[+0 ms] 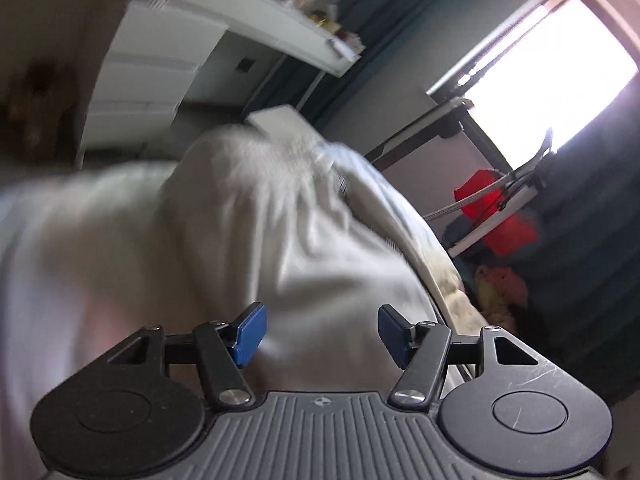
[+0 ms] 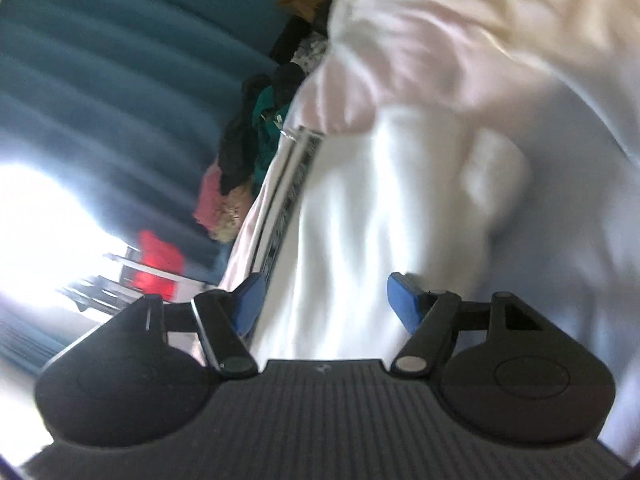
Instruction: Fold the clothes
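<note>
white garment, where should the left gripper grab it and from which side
Probably the raised bunched ridge of the white garment, just ahead of the open left gripper. Come straight forward over the near flat cloth: the ridge stands up in folds, giving the fingers something to pinch. Blur hides any hem.

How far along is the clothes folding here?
Nothing looks folded yet. The white garment lies rumpled, blurred in both views. The left claw and right claw are both open just before the cloth, gripping nothing. A mixed clothes pile beside it remains untouched.

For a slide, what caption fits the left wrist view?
Open left gripper facing a rumpled white garment, white shelf and bright window behind.
</note>
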`<state>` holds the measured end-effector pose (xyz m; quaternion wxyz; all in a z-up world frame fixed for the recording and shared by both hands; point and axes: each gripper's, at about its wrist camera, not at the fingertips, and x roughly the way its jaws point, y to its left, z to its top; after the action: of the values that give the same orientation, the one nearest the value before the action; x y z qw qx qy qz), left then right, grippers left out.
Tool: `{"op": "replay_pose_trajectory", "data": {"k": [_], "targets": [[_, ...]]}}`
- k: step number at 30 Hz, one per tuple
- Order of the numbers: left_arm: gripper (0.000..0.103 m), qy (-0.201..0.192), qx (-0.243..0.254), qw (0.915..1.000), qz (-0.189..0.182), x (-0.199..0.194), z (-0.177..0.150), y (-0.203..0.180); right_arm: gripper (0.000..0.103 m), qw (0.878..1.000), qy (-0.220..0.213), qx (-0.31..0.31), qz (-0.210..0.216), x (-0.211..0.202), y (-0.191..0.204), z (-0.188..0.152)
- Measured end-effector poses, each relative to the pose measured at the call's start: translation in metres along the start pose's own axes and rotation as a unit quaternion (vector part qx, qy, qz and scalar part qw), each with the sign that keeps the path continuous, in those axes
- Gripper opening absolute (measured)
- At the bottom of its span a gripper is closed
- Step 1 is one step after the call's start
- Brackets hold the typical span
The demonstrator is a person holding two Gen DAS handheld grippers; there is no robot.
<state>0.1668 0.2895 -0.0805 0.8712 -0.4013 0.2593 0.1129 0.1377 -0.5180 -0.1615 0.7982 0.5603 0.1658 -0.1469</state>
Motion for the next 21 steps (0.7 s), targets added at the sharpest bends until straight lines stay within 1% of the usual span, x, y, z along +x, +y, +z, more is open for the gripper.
{"op": "replay_pose_trajectory", "data": {"k": [1, 2, 4, 5, 6, 8, 10, 12, 14, 15, 16, 18, 19, 20, 21], "targets": [[0.065, 0.008, -0.014, 0.9999, -0.007, -0.006, -0.006, 0.005, 0.070, 1.000, 0.003, 0.018, 0.012, -0.009, -0.010, -0.006], [0.067, 0.018, -0.021, 0.9994, -0.021, -0.008, -0.008, 0.009, 0.071, 1.000, 0.009, 0.024, 0.015, -0.013, -0.018, -0.010], [0.076, 0.024, -0.009, 0.9979, -0.060, -0.012, -0.016, 0.008, 0.070, 0.999, 0.022, 0.036, 0.019, -0.017, -0.030, -0.018], [0.079, 0.032, 0.000, 0.9972, -0.068, -0.011, -0.019, 0.006, 0.070, 0.998, 0.029, 0.043, 0.020, -0.016, -0.035, -0.021], [0.079, 0.038, 0.008, 0.9965, -0.074, -0.010, -0.022, 0.003, 0.070, 0.998, 0.035, 0.049, 0.020, -0.015, -0.040, -0.024], [0.079, 0.039, 0.006, 0.9970, -0.067, -0.003, -0.025, 0.003, 0.068, 0.997, 0.044, 0.056, 0.020, -0.011, -0.046, -0.028], [0.077, 0.037, -0.024, 0.9969, -0.066, 0.010, -0.024, 0.012, 0.068, 0.998, 0.040, 0.045, 0.021, -0.001, -0.046, -0.028], [0.065, 0.033, -0.072, 0.9947, -0.066, 0.025, -0.020, 0.025, 0.068, 0.999, 0.029, 0.024, 0.025, 0.010, -0.043, -0.025], [0.060, 0.025, -0.118, 0.9899, -0.073, 0.039, -0.012, 0.036, 0.068, 0.999, 0.009, 0.015, 0.027, 0.022, -0.041, -0.020], [0.056, 0.020, -0.136, 0.9874, -0.078, 0.045, -0.008, 0.040, 0.066, 0.999, -0.004, 0.018, 0.027, 0.027, -0.041, -0.016], [0.055, 0.013, -0.141, 0.9869, -0.077, 0.048, -0.004, 0.039, 0.062, 0.999, -0.023, 0.023, 0.025, 0.030, -0.043, -0.013], [0.044, 0.006, -0.145, 0.9874, -0.063, 0.052, 0.004, 0.036, 0.056, 0.998, -0.055, 0.035, 0.019, 0.037, -0.046, -0.008], [0.041, 0.002, -0.147, 0.9875, -0.057, 0.054, 0.007, 0.035, 0.047, 0.997, -0.066, 0.038, 0.011, 0.041, -0.047, -0.006], [0.033, -0.002, -0.149, 0.9872, -0.056, 0.054, 0.009, 0.035, 0.037, 0.996, -0.075, 0.037, -0.002, 0.044, -0.046, -0.006], [0.026, -0.005, -0.152, 0.9869, -0.054, 0.054, 0.011, 0.035, 0.033, 0.996, -0.080, 0.033, -0.012, 0.047, -0.046, -0.005]]}}
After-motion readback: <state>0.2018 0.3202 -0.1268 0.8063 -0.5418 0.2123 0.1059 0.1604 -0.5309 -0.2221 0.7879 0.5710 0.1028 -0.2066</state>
